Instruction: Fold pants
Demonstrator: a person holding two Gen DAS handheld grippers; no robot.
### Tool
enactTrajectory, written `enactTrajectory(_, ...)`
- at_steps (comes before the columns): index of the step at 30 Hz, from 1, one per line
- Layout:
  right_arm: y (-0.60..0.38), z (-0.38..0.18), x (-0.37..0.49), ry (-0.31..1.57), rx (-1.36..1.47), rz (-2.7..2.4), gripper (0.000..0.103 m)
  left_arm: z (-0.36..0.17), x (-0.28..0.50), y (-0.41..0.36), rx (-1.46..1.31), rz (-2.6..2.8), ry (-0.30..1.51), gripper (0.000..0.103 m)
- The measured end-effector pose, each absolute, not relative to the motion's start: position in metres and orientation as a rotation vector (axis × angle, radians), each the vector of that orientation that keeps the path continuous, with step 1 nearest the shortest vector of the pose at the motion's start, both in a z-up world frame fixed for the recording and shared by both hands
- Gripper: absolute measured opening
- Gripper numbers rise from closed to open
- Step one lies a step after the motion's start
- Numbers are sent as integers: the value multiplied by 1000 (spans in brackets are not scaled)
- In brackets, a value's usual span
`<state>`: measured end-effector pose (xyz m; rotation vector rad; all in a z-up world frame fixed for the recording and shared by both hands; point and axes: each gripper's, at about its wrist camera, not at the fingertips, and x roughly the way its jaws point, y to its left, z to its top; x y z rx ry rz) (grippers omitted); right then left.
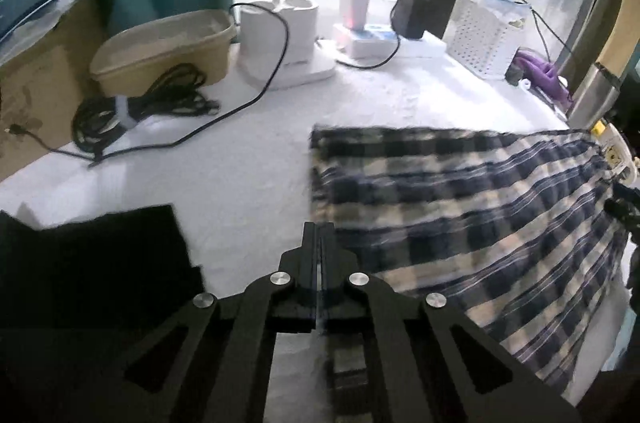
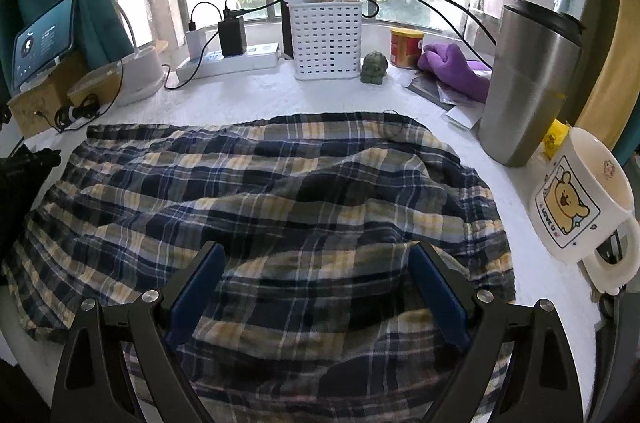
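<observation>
Blue, cream and yellow plaid pants (image 2: pixel 280 183) lie spread and rumpled on the white table cover (image 1: pixel 240 175). In the left wrist view the pants (image 1: pixel 460 215) fill the right half. My left gripper (image 1: pixel 320 229) is shut, its tips pinched together right at the pants' left edge, with fabric showing under the right finger. It shows in the right wrist view as a dark shape (image 2: pixel 28 163) at the pants' left side. My right gripper (image 2: pixel 316 251) is open, its blue pads (image 2: pixel 200 287) spread wide low over the near part of the pants.
A black folded cloth (image 1: pixel 92 263) lies left of the left gripper. A steel tumbler (image 2: pixel 528 83) and a bear mug (image 2: pixel 580 207) stand close to the pants' right edge. Behind are a white basket (image 2: pixel 326 39), power strip (image 2: pixel 228 63), lamp (image 2: pixel 136 71), cables (image 1: pixel 140 107) and a beige tub (image 1: pixel 164 51).
</observation>
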<state>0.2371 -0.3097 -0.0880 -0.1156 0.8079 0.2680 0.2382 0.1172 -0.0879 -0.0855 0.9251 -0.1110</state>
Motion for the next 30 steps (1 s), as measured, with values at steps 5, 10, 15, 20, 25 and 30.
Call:
enactTrajectory(5, -306, -89, 240, 811, -119, 274, 94, -94, 252, 108, -91, -129, 937, 35)
enactTrajectory(10, -310, -91, 240, 816, -109, 264, 94, -99, 255, 100, -73, -145, 928, 34)
enactTrajectory(15, -310, -94, 242, 818, -105, 265, 94, -100, 256, 88, 17, -124, 919, 1)
enactTrajectory(20, -308, -98, 245, 825, -105, 269, 94, -101, 262, 99, 12, -62, 911, 0)
enactTrajectory(25, -307, -106, 249, 852, -112, 269, 94, -106, 268, 105, 9, -66, 950, 0)
enactTrajectory(30, -309, -104, 248, 843, -101, 274, 94, -84, 268, 110, -34, -109, 925, 10)
